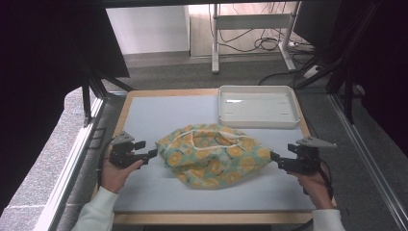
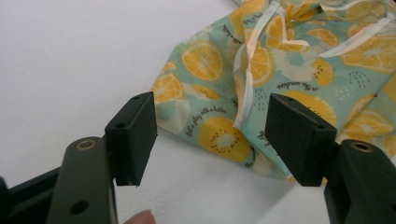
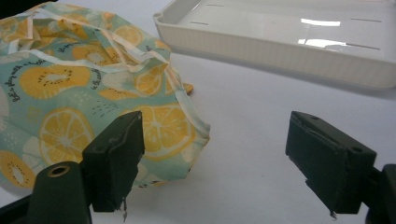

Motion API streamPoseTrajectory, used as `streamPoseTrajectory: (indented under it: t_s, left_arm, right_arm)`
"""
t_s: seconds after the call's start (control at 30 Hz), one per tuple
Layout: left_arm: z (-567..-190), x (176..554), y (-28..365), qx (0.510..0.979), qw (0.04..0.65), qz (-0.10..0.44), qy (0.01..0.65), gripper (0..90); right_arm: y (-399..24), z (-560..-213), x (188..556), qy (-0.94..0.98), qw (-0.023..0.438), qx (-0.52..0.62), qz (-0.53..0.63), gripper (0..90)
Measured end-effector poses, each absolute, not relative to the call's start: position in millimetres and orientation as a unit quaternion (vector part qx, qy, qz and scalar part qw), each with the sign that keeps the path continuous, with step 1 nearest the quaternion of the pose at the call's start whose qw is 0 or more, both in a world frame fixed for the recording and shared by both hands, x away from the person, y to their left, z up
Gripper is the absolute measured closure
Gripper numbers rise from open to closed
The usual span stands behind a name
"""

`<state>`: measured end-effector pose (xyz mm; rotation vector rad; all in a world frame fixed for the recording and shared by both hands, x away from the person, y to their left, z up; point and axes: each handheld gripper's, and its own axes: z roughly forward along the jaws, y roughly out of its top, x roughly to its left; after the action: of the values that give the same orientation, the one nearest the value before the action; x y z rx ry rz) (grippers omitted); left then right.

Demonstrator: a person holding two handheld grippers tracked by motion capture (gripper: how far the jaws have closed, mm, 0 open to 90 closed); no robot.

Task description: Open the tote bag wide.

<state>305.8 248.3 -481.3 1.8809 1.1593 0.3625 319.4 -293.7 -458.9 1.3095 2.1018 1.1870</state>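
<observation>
Left gripper [image 1: 153,154]: held low at the left edge of the counter [image 1: 144,113], jaws level and aimed at the cloth's left hem. Jaws stand apart with bare surface between them; nothing is clamped. The placement reads as a lineup for pinching that hem.

Cloth [image 1: 214,155]: a crumpled heap of teal fabric printed with orange slices and kiwi halves, lying mid-counter between the two grippers and just in front of the tray. White binding tape or ties run across its top folds, which suggests an apron or bag, though the garment cannot be told for sure. It is bunched, not spread, so the hems lie loose at either side where jaws can reach them.

Writing: small dark script curves around the printed fruit; in the left gripper view one line seems to read "let's play with a better", too small to confirm.

Tray [image 1: 258,119]: white, shallow, empty, at the far right corner of the counter, well apart from both grippers. No label legible.

Right gripper [image 1: 273,156]: held at the right edge, jaws wide apart and gripping nothing; the cloth's right corner lies just ahead of the near jaw, untouched.
</observation>
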Motion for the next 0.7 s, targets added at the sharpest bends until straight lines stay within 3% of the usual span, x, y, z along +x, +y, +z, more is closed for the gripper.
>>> streamPoseTrajectory:
  t_s: [0.7]
  left_arm:
    - [-460.6, 330.2, 218.5, 0.788, 0.421, 0.162, 0.42, 34.0]
  right_arm:
    - [-290.7, -457.8, 317.9, 0.75, 0.203, 0.468, 0.421, 20.0]
